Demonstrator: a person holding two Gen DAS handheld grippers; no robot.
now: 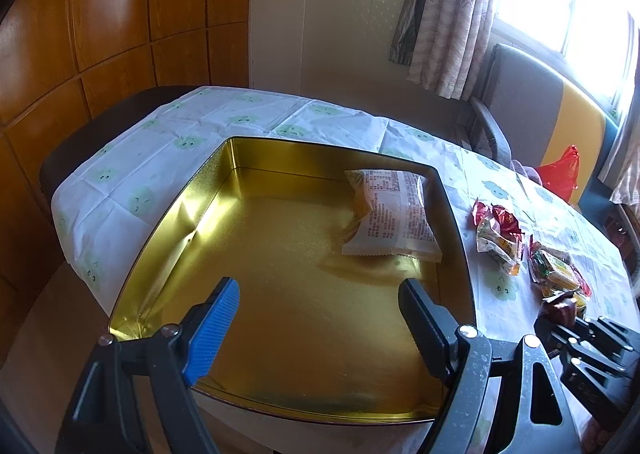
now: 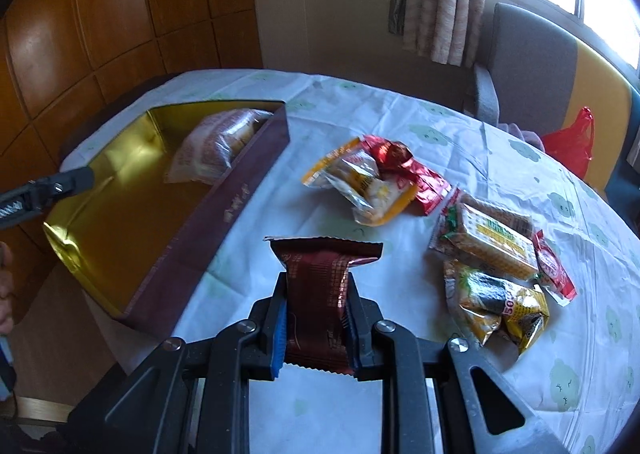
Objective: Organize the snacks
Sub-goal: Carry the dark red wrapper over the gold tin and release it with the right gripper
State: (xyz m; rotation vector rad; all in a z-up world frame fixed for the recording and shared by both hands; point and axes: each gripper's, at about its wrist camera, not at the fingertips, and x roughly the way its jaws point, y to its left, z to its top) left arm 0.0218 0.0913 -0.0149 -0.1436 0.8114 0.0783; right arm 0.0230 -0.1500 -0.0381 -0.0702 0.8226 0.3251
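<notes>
Right gripper (image 2: 316, 318) clamped on brown snack packet (image 2: 320, 294), left gripper (image 1: 320, 314) wide open above tin (image 1: 160, 222)

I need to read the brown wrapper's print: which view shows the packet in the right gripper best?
The right wrist view: the brown packet fills the centre, clamped in the right gripper. The left wrist view catches only a dark sliver of it.

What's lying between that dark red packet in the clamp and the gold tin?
Only bare tablecloth, seen in the right wrist view, separates the dark red packet held by the right gripper from the tin.
</notes>
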